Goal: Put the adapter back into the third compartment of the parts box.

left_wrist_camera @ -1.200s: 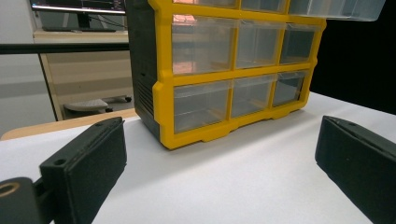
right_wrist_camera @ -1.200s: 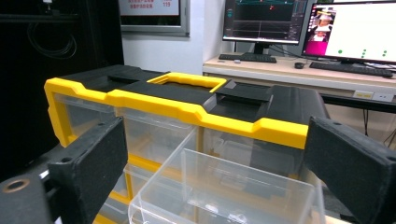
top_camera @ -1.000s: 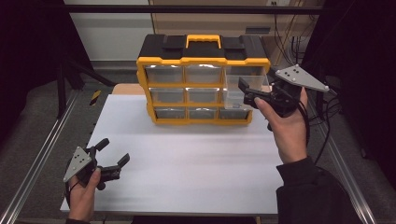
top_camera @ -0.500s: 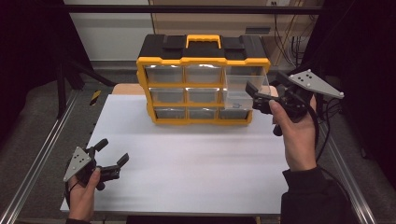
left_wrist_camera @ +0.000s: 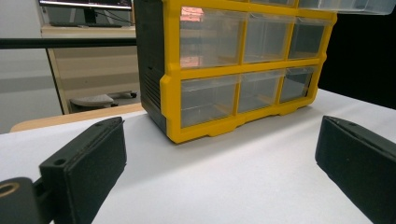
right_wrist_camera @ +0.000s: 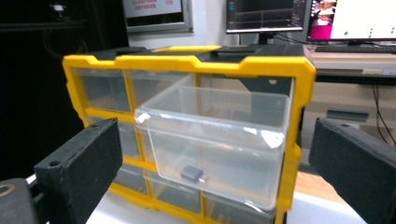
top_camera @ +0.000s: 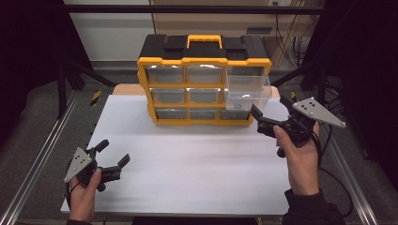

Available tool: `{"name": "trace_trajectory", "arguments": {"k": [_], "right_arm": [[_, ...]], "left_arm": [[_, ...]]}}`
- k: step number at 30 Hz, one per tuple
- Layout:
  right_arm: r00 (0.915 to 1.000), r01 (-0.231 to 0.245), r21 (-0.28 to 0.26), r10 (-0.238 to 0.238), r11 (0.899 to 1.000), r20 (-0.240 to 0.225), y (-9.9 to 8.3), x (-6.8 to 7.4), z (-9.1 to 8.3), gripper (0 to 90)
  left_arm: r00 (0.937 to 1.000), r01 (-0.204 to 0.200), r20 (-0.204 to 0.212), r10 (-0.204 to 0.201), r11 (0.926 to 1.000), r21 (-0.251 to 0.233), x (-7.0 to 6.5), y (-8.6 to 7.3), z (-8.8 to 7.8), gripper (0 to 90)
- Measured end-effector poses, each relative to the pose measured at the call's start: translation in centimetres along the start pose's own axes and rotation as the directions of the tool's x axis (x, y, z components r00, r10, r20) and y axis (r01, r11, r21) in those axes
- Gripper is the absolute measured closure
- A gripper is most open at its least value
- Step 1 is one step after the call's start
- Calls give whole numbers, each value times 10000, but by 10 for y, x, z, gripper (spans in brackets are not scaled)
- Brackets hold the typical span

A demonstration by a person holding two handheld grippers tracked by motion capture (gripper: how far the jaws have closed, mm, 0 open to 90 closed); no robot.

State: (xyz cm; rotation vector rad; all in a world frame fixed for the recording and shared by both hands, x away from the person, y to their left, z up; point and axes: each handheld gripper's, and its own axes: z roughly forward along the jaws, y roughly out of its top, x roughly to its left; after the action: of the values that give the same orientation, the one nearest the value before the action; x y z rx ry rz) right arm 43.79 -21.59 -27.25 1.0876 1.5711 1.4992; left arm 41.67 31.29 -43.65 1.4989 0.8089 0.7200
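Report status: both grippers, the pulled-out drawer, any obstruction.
Left gripper open, idle. Right gripper open, before top-right drawer. Drawer out, small dark part inside. Nothing between.

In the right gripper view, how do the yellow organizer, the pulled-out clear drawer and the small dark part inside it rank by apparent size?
1. Yellow organizer, largest.
2. Clear drawer, pulled out and nearer the camera, so it looks bigger.
3. Small dark part, smallest.

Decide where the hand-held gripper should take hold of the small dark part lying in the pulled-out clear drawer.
Grip the small dark part across its short sides, coming down from above: the clear drawer is open at the top, its walls block sideways approach, and the part lies flat on its floor. The right hand-held gripper is open in front.
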Motion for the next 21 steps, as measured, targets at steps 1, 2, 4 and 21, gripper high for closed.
{"name": "trace_trajectory", "arguments": {"k": [1, 2, 4, 21], "right_arm": [[10000, 66, 55, -66, 10000, 3, 0, 0, 0, 32], [10000, 78, 5, -78, 10000, 60, -1, 0, -1, 33], [9999, 55, -48, -55, 10000, 126, -4, 2, -2, 33], [9994, -239, 383, 229, 9990, 263, -23, -4, -9, 36]], "left_arm": [[10000, -19, 16, 19, 10000, 14, 0, 0, 0, 17], [10000, -6, 30, 6, 10000, 12, 0, 0, -1, 17], [10000, 16, 24, -16, 10000, -34, 0, 0, -1, 17], [10000, -36, -16, 36, 10000, -58, 0, 3, 0, 17]]}}
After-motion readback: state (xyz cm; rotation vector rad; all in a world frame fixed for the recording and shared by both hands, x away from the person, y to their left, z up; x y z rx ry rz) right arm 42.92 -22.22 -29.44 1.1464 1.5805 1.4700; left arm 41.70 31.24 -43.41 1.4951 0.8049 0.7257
